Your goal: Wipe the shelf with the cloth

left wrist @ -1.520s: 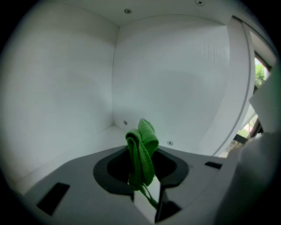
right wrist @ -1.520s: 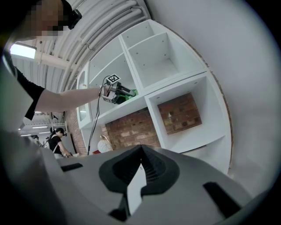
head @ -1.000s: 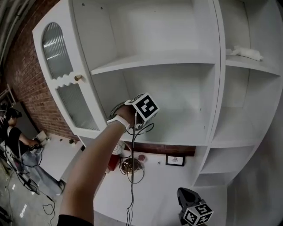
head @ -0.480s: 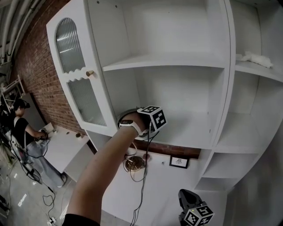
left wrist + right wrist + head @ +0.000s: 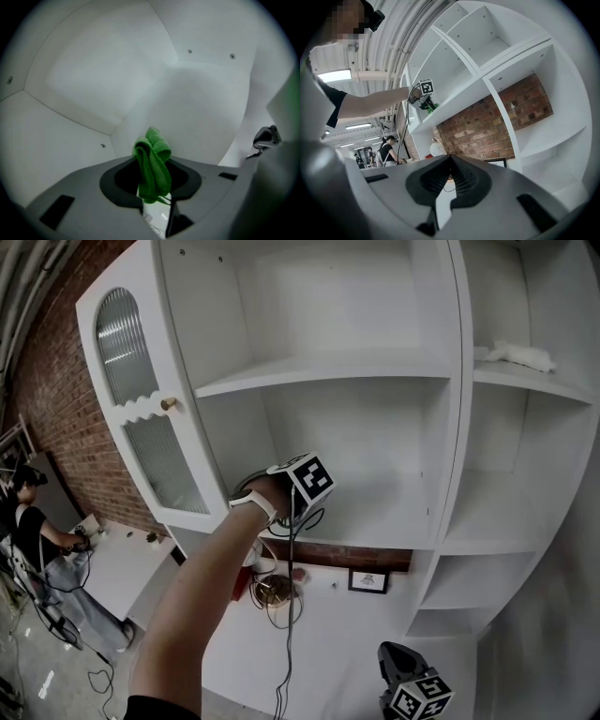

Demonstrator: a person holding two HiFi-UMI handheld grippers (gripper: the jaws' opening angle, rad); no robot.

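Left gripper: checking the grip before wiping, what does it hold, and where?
The left gripper is shut on the green cloth, pinching it at a bunched fold.

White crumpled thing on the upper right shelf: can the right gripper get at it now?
Probably yes, after a long raise. The right gripper hangs far below the white crumpled thing, jaws together and empty; that shelf is open-fronted, nothing between.

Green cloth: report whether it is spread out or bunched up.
Bunched up: the cloth hangs in thick folds, pinched in the left gripper.
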